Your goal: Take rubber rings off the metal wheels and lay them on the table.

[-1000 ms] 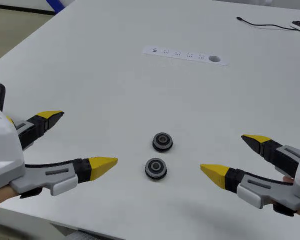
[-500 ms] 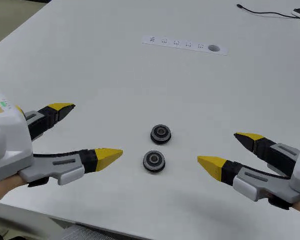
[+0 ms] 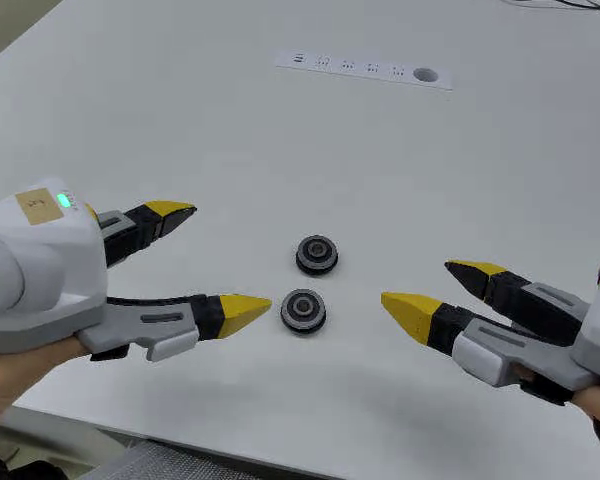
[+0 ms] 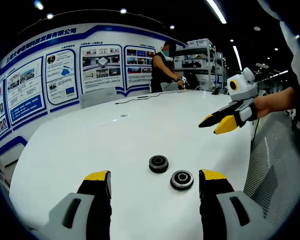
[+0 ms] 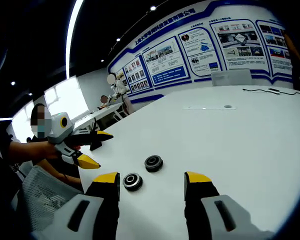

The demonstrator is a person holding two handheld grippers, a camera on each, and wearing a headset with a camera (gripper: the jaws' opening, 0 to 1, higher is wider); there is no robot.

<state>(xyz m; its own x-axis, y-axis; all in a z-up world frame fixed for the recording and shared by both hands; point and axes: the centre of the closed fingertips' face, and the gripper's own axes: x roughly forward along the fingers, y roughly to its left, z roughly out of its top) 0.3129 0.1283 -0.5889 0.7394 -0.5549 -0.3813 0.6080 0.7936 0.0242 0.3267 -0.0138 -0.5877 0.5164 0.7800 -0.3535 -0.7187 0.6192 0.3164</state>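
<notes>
The blue-and-white display boards (image 4: pixel 55 75) run along the wall behind, and in front of them stretches the wide white bench (image 3: pixel 180 120), bare over most of its top.

The left claw (image 3: pixel 229 254) comes in low over the bench's near edge from the left, its two yellow-tipped jaws spread wide with nothing between them. The right claw (image 3: pixel 416 281) faces it from the other side, jaws parted as well and holding nothing. Both hang just above the surface, pointing inward at each other.

A flat white power strip (image 3: pixel 363 70) lies far back on the bench, well apart from the work.

Between the two claws sit the two small metal wheels, flat on the bench and close together without touching. The near wheel (image 3: pixel 303 310) lies just beside the lower tip of the left claw, with a thin gap between them. The far wheel (image 3: pixel 317 254) sits just behind it, a little to the right. Each wears a dark rubber ring (image 3: pixel 317 271) around its rim, and neither claw touches either wheel.
</notes>
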